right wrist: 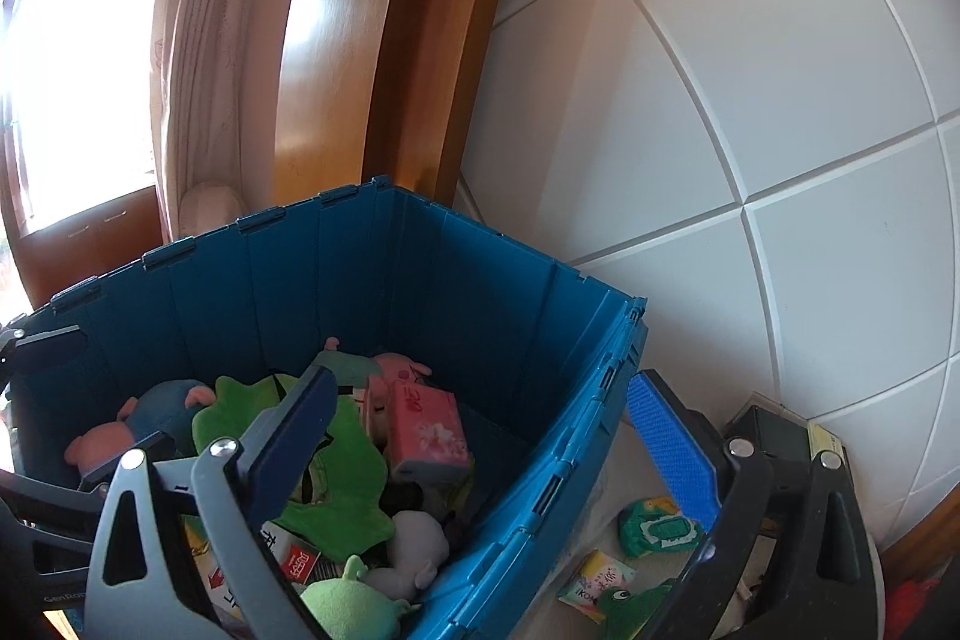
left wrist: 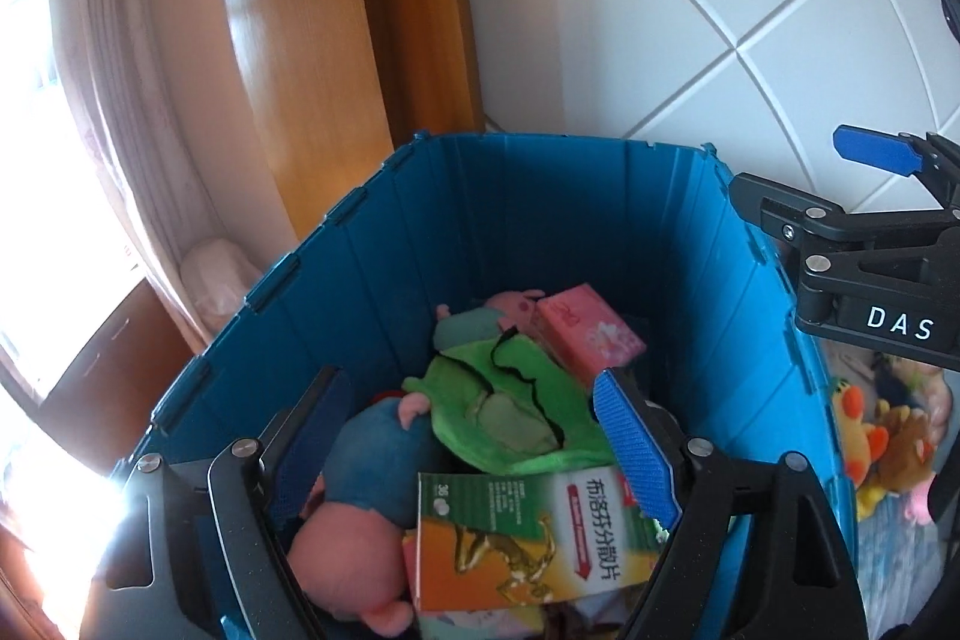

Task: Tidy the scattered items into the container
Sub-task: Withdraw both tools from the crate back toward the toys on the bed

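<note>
The blue crate [left wrist: 540, 196] [right wrist: 576, 430] holds several items. Among them are a pink tissue pack [left wrist: 591, 334] [right wrist: 429, 436], a green plush cloth [left wrist: 516, 400] [right wrist: 336, 466], a blue-and-pink pig plush [left wrist: 372, 460] and a grey plush [right wrist: 414, 538]. My left gripper [left wrist: 474, 436] hangs open over the crate. A green and orange medicine box [left wrist: 528, 538] lies loose on the pile just below it. My right gripper [right wrist: 480, 418] is open and holds nothing, its fingers on either side of the crate's right wall. A green toy [right wrist: 657, 526], a snack packet [right wrist: 597, 580] and a green frog plush [right wrist: 630, 604] lie outside the crate.
A white tiled wall [right wrist: 750, 100] rises behind and to the right of the crate, a wooden door frame [left wrist: 312, 40] and a curtain [left wrist: 120, 70] to the left. A yellow duck plush [left wrist: 858, 430] and a brown plush [left wrist: 906, 442] lie right of the crate. A dark box [right wrist: 774, 436] stands by the wall.
</note>
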Tool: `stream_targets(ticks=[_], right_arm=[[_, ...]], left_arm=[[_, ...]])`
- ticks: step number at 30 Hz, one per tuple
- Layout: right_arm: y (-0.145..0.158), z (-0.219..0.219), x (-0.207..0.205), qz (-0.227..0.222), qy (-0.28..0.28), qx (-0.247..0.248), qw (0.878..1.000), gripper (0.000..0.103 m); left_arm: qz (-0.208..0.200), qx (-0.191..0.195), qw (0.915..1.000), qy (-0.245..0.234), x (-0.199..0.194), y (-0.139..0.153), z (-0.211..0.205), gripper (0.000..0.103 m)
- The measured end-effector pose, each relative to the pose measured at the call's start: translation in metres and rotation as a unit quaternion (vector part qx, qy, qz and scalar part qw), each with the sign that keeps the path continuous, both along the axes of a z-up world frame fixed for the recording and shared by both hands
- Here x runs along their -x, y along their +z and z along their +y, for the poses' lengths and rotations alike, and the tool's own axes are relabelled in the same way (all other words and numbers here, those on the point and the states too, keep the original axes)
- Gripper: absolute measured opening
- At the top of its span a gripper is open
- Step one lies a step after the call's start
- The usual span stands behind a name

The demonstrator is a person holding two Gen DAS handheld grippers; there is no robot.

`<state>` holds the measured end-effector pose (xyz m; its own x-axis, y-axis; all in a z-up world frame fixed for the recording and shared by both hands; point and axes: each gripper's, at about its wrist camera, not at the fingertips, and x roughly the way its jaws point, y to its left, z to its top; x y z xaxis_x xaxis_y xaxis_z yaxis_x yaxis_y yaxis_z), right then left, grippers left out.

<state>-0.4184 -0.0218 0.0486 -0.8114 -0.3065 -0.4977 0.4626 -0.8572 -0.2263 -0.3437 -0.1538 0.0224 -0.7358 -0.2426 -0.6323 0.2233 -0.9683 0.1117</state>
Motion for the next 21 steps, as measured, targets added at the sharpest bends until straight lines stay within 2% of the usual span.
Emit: stream_targets(ticks=[7, 15, 21], right_arm=[[-0.004, 0.022, -0.037, -0.019, 0.012, 0.014, 1.0, 0.099], [-0.002, 0.05, -0.086, -0.024, 0.015, 0.047, 0.999, 0.099], [-0.004, 0.07, -0.128, 0.002, -0.003, 0.048, 0.999, 0.103]], left_arm=[[0.009, -0.003, 0.9999, 0.006, -0.038, 0.0, 0.01, 0.084], [0.02, -0.027, 0.9991, 0.024, -0.082, -0.006, 0.021, 0.085], [0.022, -0.042, 0.9983, 0.033, -0.113, -0.012, 0.033, 0.085]])
